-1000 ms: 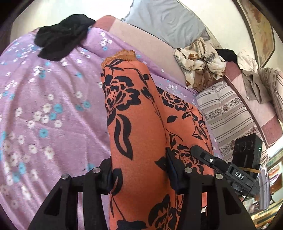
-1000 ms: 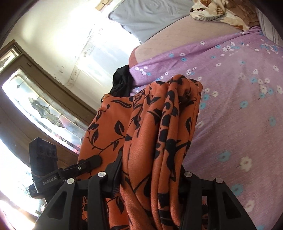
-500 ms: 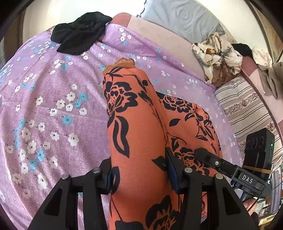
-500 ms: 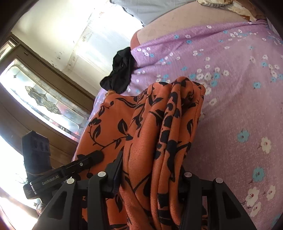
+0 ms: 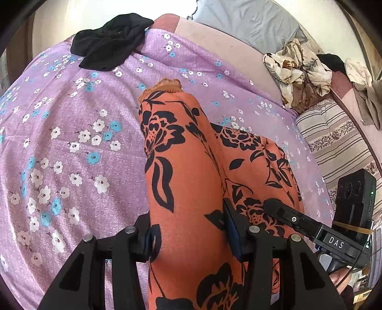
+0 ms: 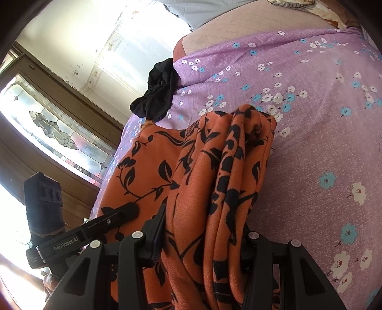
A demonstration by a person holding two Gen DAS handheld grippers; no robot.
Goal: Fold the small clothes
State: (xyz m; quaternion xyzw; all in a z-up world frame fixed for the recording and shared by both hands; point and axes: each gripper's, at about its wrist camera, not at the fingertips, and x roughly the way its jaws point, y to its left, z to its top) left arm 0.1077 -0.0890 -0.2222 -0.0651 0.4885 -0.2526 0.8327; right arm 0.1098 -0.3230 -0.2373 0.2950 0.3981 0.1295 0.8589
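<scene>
An orange garment with black flowers (image 5: 183, 167) hangs between both grippers over the purple flowered bedsheet (image 5: 71, 143). My left gripper (image 5: 188, 236) is shut on one end of it; the cloth drapes forward, its frilled hem (image 5: 164, 86) touching the sheet. My right gripper (image 6: 203, 240) is shut on a bunched end of the same garment (image 6: 214, 171). The right gripper's body also shows in the left wrist view (image 5: 310, 226), and the left gripper's body shows in the right wrist view (image 6: 78, 236).
A black garment (image 5: 109, 43) lies at the far edge of the bed, also in the right wrist view (image 6: 160, 90). A crumpled cream and brown cloth (image 5: 298, 74) sits far right by a striped pillow (image 5: 334, 143). A grey pillow (image 5: 250, 21) lies behind. A window (image 6: 47, 124) is left.
Both grippers have moved with the garment toward the bed's near side and lower; more of the sheet shows and the garment's far end settles onto it.
</scene>
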